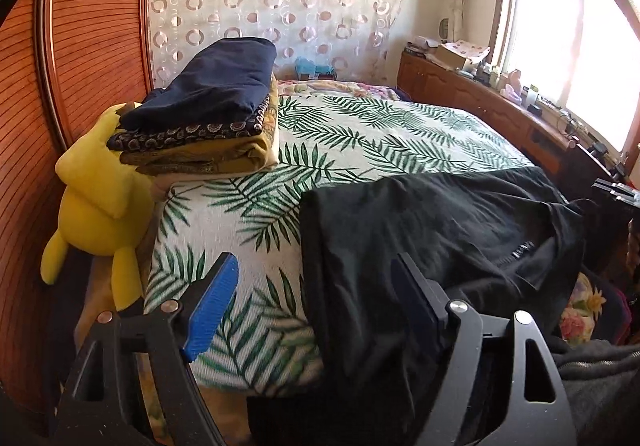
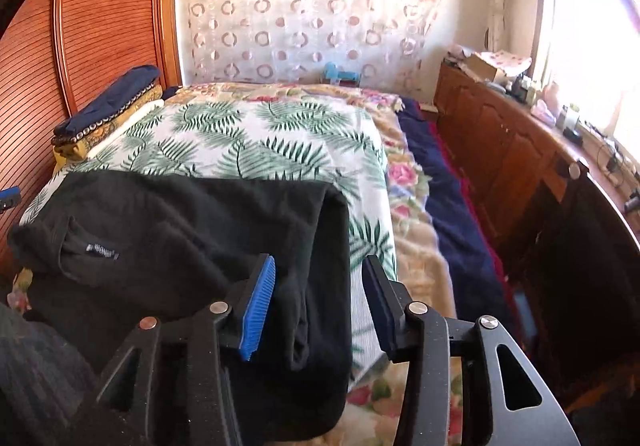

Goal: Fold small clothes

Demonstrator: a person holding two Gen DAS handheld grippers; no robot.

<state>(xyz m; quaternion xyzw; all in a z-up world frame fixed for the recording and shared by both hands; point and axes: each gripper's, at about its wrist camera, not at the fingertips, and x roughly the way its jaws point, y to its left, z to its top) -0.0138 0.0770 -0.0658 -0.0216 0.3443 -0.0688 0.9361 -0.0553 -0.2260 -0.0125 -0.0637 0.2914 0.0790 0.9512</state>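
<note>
A black garment (image 1: 432,230) lies across the near end of the leaf-print bed cover (image 1: 360,134), its neck label facing up and its near edge hanging over the bed's front. My left gripper (image 1: 316,266) is open, its jaws straddling the garment's left edge without gripping it. In the right wrist view the same black garment (image 2: 180,230) lies on the leaf-print cover (image 2: 248,138). My right gripper (image 2: 318,270) is open around the garment's folded right edge. A stack of folded clothes (image 1: 208,118) sits at the bed's far left and also shows in the right wrist view (image 2: 108,106).
A yellow plush toy (image 1: 96,202) leans against the wooden wardrobe (image 1: 80,46) left of the bed. A wooden cabinet (image 2: 500,142) with clutter runs along the window on the right. A floral blanket (image 2: 412,206) and a navy quilt (image 2: 452,206) lie beside the cover.
</note>
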